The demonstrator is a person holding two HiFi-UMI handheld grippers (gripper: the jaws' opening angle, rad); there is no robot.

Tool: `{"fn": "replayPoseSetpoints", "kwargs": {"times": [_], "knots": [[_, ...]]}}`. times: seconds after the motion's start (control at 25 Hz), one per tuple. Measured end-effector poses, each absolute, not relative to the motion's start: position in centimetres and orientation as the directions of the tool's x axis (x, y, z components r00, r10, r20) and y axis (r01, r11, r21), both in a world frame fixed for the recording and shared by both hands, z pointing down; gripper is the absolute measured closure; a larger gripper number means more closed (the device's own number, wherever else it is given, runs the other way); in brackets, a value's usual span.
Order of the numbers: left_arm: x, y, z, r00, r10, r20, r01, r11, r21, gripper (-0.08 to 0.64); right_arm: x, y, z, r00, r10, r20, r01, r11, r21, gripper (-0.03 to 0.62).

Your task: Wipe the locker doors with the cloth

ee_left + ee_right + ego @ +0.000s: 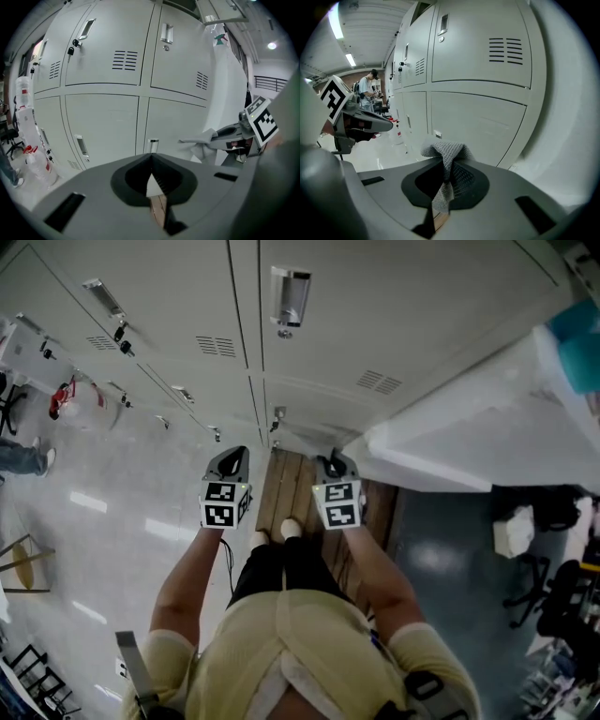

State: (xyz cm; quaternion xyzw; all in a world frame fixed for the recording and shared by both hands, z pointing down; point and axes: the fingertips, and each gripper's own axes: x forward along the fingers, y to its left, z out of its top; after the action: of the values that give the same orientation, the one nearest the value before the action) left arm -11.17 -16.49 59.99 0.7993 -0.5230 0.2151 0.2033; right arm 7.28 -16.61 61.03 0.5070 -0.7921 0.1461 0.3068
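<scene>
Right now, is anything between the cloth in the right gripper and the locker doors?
Nothing visible. The cloth is pinched in the right gripper, and the locker doors lie straight ahead with only open air between. The left gripper is off to the side, out of that path.

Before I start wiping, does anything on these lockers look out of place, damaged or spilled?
Nothing stands out. The locker doors sit shut and flush, with no dents or spills showing. Keys hang in one upper lock. The cloth is pinched in the right tool; the left tool is shut, empty.
</scene>
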Motion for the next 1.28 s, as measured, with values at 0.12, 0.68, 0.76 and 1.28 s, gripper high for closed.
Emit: {"fn": "replayPoseSetpoints", "kwargs": {"times": [0.12,0.68,0.76,1.28], "knots": [[-11.0,-16.0,58.7,0.367,-0.76,0.536,-0.92,-0.381,0.091,0.558,7.0,-16.0,59.7,-0.315,-0.726,0.611,-0.892,0.446,0.069,0.578],[-13.3,-12.9,54.5,0.352,-0.804,0.48,-0.934,-0.336,0.123,0.558,6.3,-13.3,54.0,-0.402,-0.759,0.513,-0.876,0.482,0.026,0.578],[-13.8,-12.6,53.6,0.346,-0.814,0.467,-0.937,-0.328,0.122,0.558,5.9,-13.1,53.0,-0.42,-0.759,0.498,-0.87,0.492,0.017,0.578],[-14.9,-11.4,48.1,0.325,-0.862,0.39,-0.946,-0.304,0.115,0.558,4.5,-11.7,48.2,-0.49,-0.763,0.422,-0.847,0.531,-0.022,0.578]]}}
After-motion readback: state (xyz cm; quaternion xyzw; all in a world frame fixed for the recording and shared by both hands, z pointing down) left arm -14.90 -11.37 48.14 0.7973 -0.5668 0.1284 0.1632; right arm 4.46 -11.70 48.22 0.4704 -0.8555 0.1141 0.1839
